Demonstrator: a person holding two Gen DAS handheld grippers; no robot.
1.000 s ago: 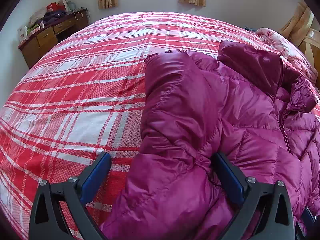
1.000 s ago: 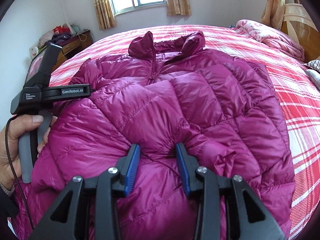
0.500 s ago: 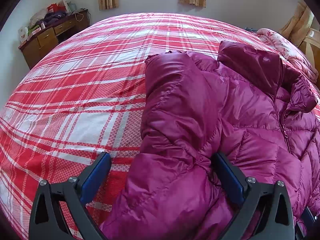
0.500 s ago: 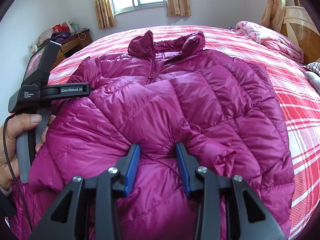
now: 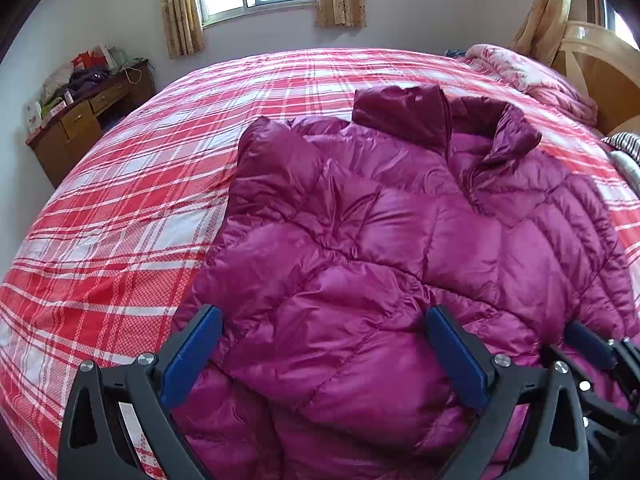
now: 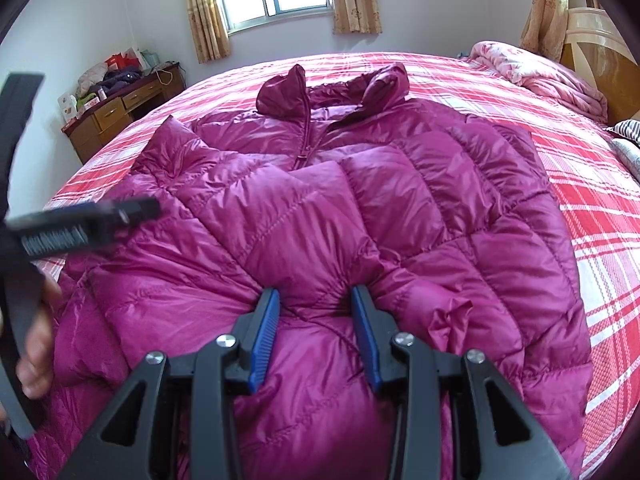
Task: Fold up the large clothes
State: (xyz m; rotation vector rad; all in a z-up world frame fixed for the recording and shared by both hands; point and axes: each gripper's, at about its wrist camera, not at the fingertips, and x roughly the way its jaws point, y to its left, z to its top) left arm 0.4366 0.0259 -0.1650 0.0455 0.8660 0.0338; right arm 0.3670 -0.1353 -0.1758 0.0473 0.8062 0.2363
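The jacket hem is pinched by the right gripper, collar lying straight ahead (left gripper spread wide over it)

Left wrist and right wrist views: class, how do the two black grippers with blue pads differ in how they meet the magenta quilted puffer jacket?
The left gripper has its jaws set wide around a broad bulk of the magenta quilted puffer jacket; the right gripper has its jaws set narrow. The right gripper pinches a puckered fold; whether the left gripper presses is unclear. Both sit at the jacket's end away from the collar.
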